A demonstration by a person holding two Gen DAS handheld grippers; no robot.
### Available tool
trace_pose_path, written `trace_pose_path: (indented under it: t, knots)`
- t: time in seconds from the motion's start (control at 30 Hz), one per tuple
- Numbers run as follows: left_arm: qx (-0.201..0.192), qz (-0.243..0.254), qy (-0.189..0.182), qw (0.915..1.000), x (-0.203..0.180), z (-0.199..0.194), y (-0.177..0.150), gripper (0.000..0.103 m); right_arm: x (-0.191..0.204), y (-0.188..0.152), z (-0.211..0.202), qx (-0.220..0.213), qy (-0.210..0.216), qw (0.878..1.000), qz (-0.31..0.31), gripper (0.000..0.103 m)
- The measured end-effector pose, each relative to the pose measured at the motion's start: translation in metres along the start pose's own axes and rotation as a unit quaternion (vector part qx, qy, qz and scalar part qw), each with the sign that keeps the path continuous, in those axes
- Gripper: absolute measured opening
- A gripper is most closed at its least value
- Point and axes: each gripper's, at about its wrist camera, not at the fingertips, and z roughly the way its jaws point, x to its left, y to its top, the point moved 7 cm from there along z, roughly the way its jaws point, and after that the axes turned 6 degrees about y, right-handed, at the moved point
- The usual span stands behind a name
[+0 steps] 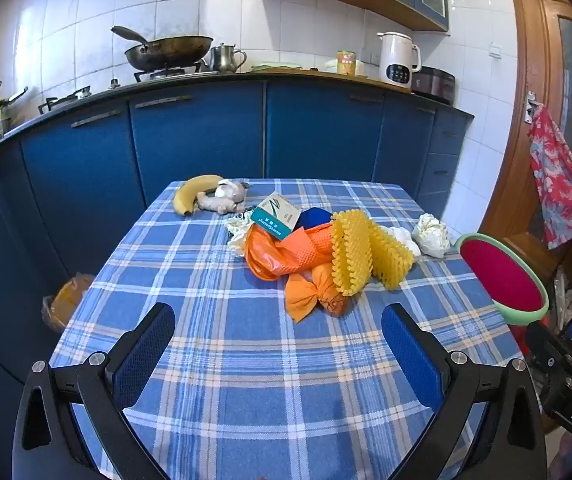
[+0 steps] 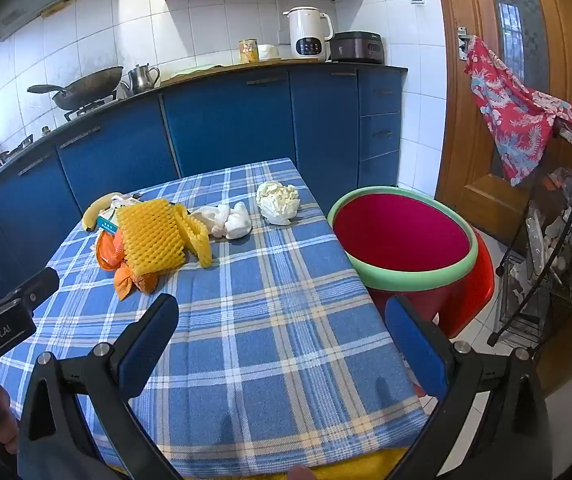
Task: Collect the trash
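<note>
A pile of trash lies on the blue plaid table (image 1: 246,360): yellow foam fruit netting (image 1: 366,254) (image 2: 154,236), orange plastic bags (image 1: 286,256) (image 2: 126,276), a teal and white carton (image 1: 276,216), and crumpled white paper (image 1: 432,236) (image 2: 278,202) with white wads (image 2: 230,220) beside it. A red basin with a green rim (image 1: 502,276) (image 2: 402,234) sits at the table's right edge. My left gripper (image 1: 278,344) is open and empty, short of the pile. My right gripper (image 2: 282,340) is open and empty over the table's right front part.
A banana (image 1: 192,196) (image 2: 96,210) and ginger root (image 1: 218,204) lie at the table's far left. A bagged bin (image 1: 66,300) stands on the floor left of the table. Blue cabinets run behind. A wire rack (image 2: 558,240) and door are at the right.
</note>
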Motion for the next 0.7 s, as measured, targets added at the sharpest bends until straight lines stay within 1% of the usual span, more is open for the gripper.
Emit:
trace_pose_path:
  t: [0.7]
  knots:
    - [0.002,-0.002,0.000,1.0000,-0.0022,-0.0013,-0.0040,0.103,0.0005,0.0008,-0.0028,-0.004,-0.001,1.000,-0.001,0.102]
